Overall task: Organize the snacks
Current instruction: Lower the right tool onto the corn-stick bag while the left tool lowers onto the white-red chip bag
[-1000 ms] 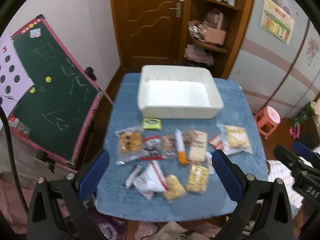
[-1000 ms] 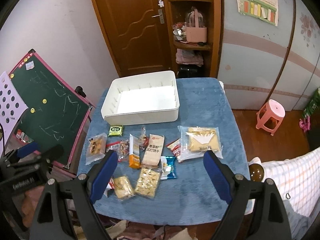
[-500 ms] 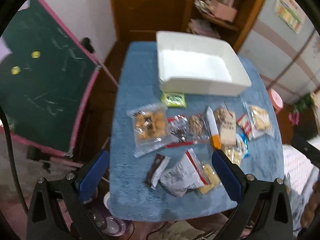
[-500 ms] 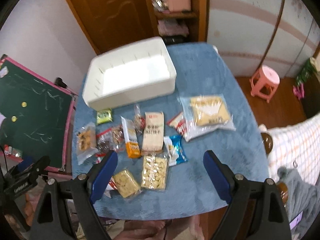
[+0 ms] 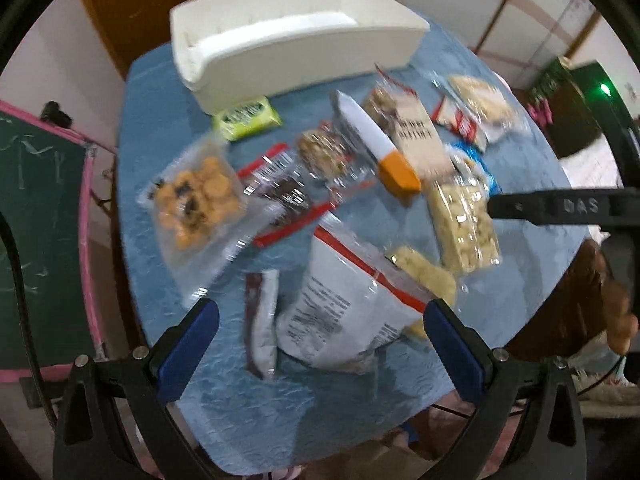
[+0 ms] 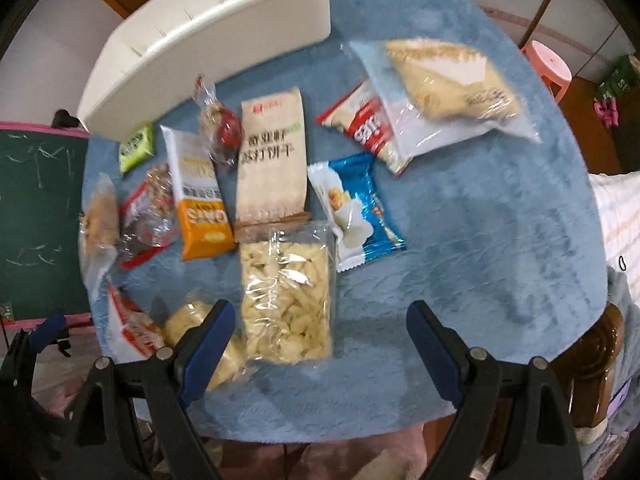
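At twelve o'clock on the blue desk [image 6: 460,208] sits the white bin [image 6: 208,40], empty so far as its visible part shows, with the snacks spread between it and both tools. Right hand-held gripper [image 6: 318,344] hangs wide open and empty; the clear cracker bag [image 6: 288,296] lies just ahead at eleven o'clock, long axis pointing toward the bin. Left hand-held gripper [image 5: 320,336], equally open and empty, frames a white pouch [image 5: 340,312].

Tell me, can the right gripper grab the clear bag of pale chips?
Probably yes. The right gripper is open, the chips bag lies flat just ahead between its fingers, and nothing covers it.
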The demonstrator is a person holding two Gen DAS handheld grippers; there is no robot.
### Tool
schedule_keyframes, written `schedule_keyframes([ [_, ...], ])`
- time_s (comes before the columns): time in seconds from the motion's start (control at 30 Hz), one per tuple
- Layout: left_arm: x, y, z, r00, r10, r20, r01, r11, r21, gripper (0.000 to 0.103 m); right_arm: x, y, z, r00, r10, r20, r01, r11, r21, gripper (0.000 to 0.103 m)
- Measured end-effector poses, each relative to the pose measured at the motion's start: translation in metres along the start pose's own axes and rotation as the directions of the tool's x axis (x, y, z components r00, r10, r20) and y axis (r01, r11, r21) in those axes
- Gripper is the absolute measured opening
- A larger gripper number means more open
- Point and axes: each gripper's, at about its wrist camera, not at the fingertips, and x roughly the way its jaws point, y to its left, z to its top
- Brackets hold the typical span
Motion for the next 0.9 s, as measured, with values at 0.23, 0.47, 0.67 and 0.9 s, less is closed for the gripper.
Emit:
schedule_keyframes([
  [0.23,0.022,-0.012,-0.005,0.999,-0.024,-0.032,0.026,0.999,0.044,0.102,0.029,0.006,0.001,0.999,-0.018,-0.051,0.018,1.0,-0.011,0.088],
  [0.47,0.046,-0.008,0.0,0.995,-0.056,-0.083,0.06,0.997,0.047,0.102,0.045,0.012,0.003,0.997,0.005,-0.074,-0.006,1.0,-0.013,0.088],
  [0.67,0.06,-0.012,0.002,0.99,-0.08,-0.113,0.089,0.993,0.077,0.102,0.061,0.015,0.0,0.993,0.015,-0.121,-0.016,1.0,-0.01,0.088],
  [0.9,0.071,-0.01,-0.003,0.991,-0.045,-0.123,0.058,0.993,0.104,0.094,0.071,0.01,-0.006,0.99,-0.039,-0.132,0.035,0.999,-0.027,0.063],
])
